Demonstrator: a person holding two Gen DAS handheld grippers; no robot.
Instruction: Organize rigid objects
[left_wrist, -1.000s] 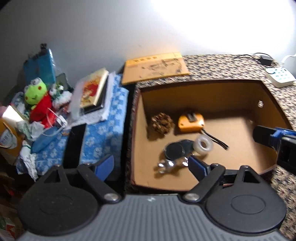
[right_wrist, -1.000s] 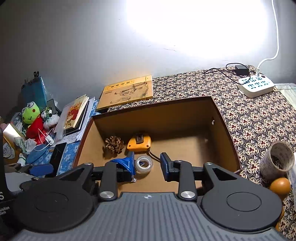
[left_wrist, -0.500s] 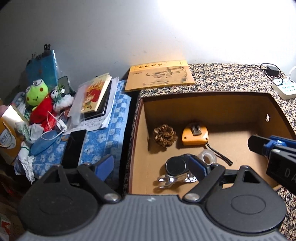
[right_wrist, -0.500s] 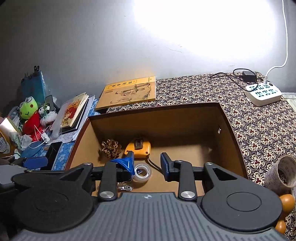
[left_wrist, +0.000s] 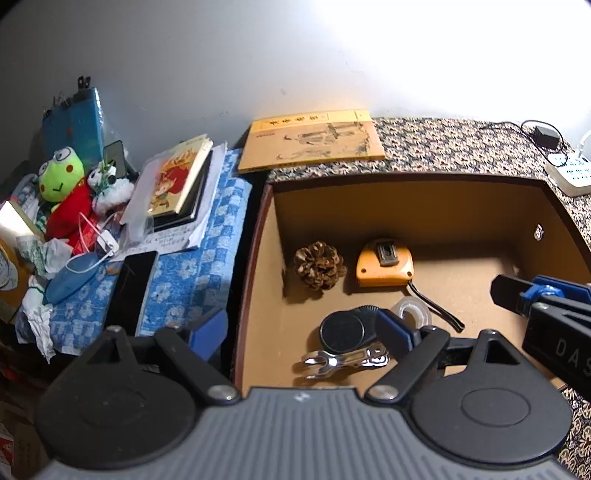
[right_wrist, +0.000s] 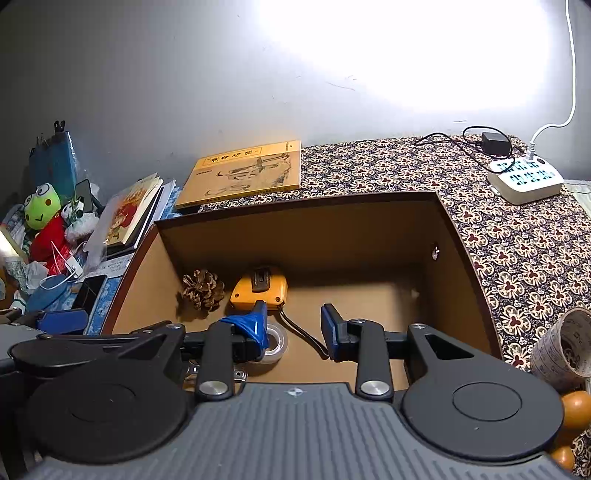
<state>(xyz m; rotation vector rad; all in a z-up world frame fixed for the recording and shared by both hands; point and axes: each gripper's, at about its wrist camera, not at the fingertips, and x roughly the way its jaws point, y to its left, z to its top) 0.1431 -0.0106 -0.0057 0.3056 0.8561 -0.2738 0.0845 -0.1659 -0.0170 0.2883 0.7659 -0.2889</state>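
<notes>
An open brown box (left_wrist: 258, 266) (right_wrist: 465, 258) holds a pine cone (left_wrist: 317, 264) (right_wrist: 203, 290), an orange tape measure (left_wrist: 384, 264) (right_wrist: 260, 290), a clear tape roll (left_wrist: 415, 310) (right_wrist: 275, 341), a round black disc (left_wrist: 343, 328) and a shiny metal tool (left_wrist: 343, 360). My left gripper (left_wrist: 301, 330) hangs open over the box's left wall, nothing between its fingers. My right gripper (right_wrist: 293, 326) is open above the box's front, empty; it also shows at the right edge of the left wrist view (left_wrist: 543, 299).
A yellow book (left_wrist: 314, 142) (right_wrist: 243, 173) lies behind the box on the patterned cloth (right_wrist: 517, 240). Left of the box are a phone (left_wrist: 131, 288), stacked books (left_wrist: 177, 181) and a frog plush (left_wrist: 61, 177). A power strip (right_wrist: 524, 179), a paper roll (right_wrist: 561, 347) and orange balls (right_wrist: 576, 408) sit right.
Both grippers have pulled back and up from the box, so its contents look farther away. Nothing in the box moved. Both grippers stayed open.
</notes>
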